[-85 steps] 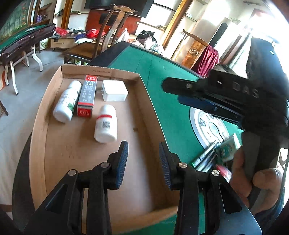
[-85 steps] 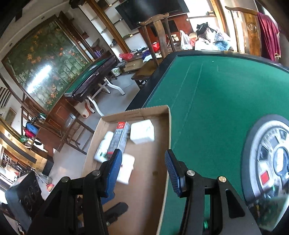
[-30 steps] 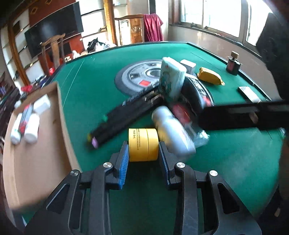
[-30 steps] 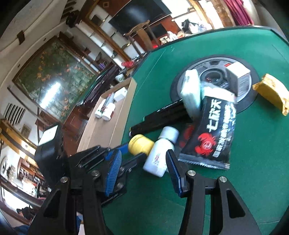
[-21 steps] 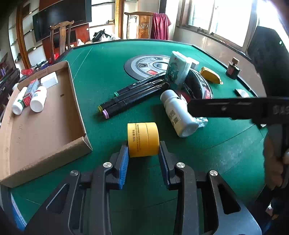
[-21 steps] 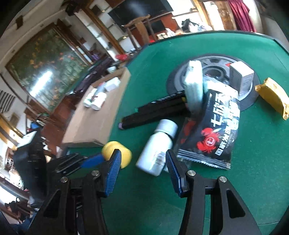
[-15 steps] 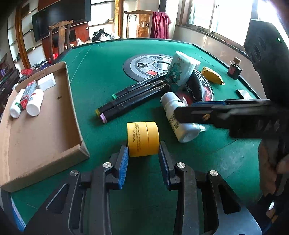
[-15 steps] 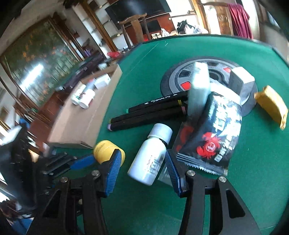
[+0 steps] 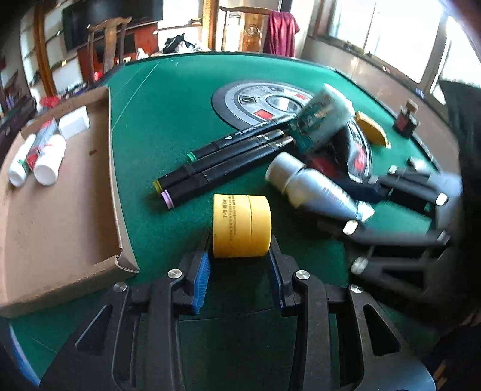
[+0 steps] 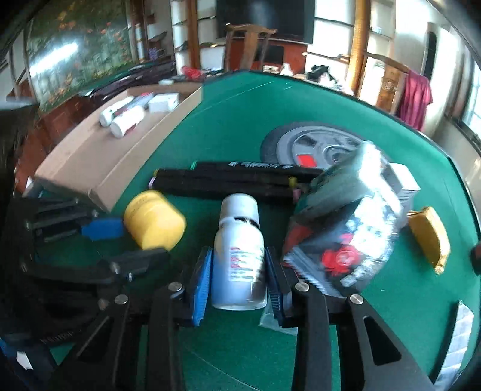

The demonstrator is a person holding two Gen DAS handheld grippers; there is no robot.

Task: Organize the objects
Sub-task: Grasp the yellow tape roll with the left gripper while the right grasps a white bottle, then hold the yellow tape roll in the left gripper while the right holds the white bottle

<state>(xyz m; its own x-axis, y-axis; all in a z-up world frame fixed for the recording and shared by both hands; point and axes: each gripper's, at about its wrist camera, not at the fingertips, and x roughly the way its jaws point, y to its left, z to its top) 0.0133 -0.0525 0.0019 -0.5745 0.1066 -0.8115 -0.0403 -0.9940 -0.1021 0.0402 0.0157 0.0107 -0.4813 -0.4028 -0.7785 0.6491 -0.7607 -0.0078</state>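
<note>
A home's games or living room: the green felt bench (image 9: pixel 168 90) has a mahjong-table centre panel (image 9: pixel 258 102), a second such table (image 10: pixel 141 72) stands far left, carved wooden chairs (image 10: pixel 249 45) and a dark television (image 10: pixel 264 18) line the far wall, beside a large floral painting (image 10: pixel 75 51)

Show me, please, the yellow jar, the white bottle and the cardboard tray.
yellow jar (image 9: pixel 242 225), left wrist view, its side.
white bottle (image 10: pixel 239 255), right wrist view, its label.
cardboard tray (image 9: pixel 115 192), left wrist view, its right wall.
</note>
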